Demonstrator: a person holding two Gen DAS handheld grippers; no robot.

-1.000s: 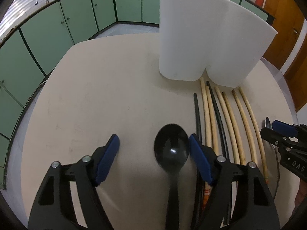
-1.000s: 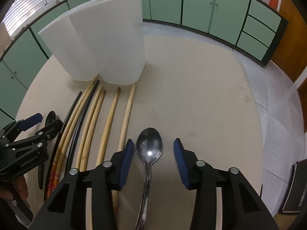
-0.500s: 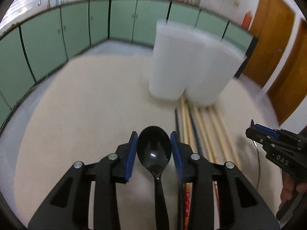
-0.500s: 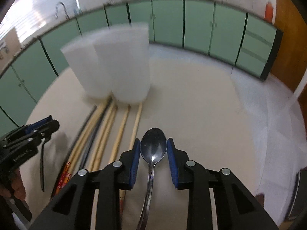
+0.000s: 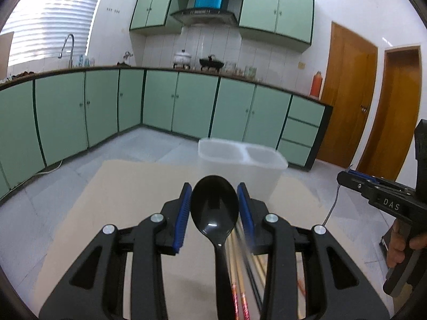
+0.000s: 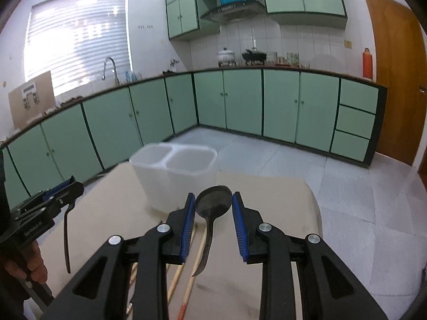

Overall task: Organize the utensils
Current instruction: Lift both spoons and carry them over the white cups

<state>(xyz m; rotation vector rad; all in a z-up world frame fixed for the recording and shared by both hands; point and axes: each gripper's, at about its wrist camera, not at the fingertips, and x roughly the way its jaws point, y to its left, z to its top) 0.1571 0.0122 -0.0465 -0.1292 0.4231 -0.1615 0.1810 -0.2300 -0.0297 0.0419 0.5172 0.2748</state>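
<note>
My left gripper point(image 5: 214, 190) is shut on the bowl of a black plastic spoon point(image 5: 214, 213), held above the table with its handle hanging down. In the right wrist view, my right gripper point(image 6: 213, 196) is shut on the bowl of a metal spoon point(image 6: 212, 202), also lifted, its handle drooping. A white two-compartment utensil holder point(image 5: 240, 165) point(image 6: 173, 170) stands on the table just beyond both grippers. Each view shows the other gripper at its edge: the right gripper point(image 5: 347, 177) and the left gripper point(image 6: 74, 185) with the black spoon handle point(image 6: 66, 240).
Several wooden and dark chopsticks point(image 5: 240, 256) point(image 6: 190, 274) lie on the beige table point(image 5: 120, 200) below the grippers. A hand point(image 5: 405, 242) holds the right gripper's grip. Green cabinets and a tiled floor surround the table.
Both grippers closed on their spoons as these lay on the table, then rose and tilted up. The spoons now hang clear of the table and the holder's open top shows.
</note>
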